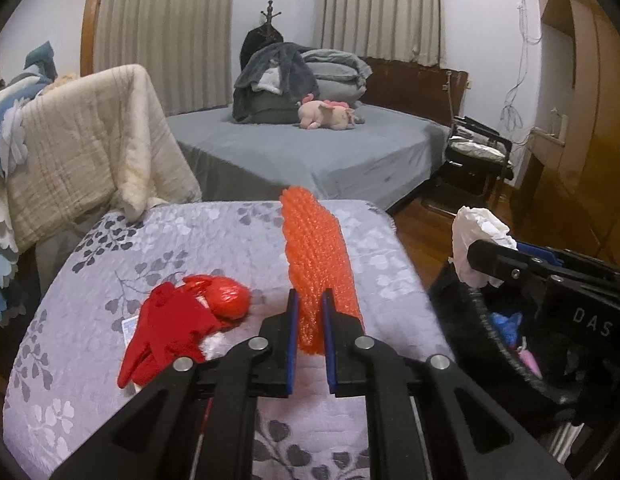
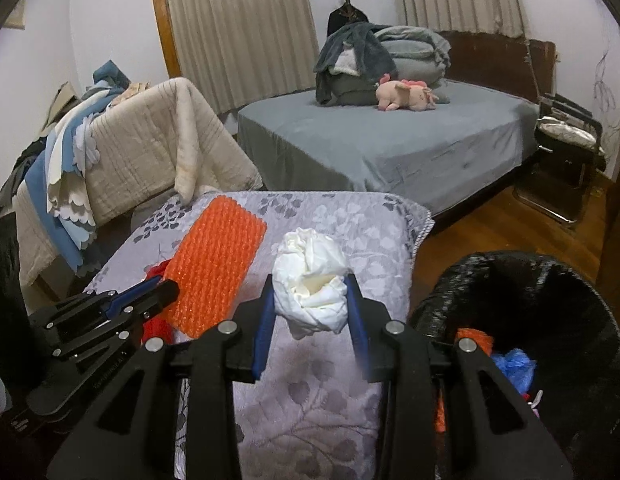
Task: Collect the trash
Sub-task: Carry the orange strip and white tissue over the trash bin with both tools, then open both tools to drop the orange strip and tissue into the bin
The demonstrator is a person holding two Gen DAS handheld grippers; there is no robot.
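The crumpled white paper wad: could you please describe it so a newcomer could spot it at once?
Start at the grey leaf-patterned quilt in the foreground, with the black-lined trash bin at its right. Above the quilt, the right gripper clasps the crumpled white paper wad. It is the only white item; the held bubble-wrap sheet beside it is orange.

"DAS" printed on right claw [image 1: 476, 256] body.

Grey bed [image 1: 310, 152] (curtains [image 1: 165, 32] drawn)

Orange bubble wrap [image 1: 316, 264], white crumpled paper [image 2: 310, 284], grey leaf-patterned quilt [image 1: 189, 240], black bin bag [image 2: 550, 292]
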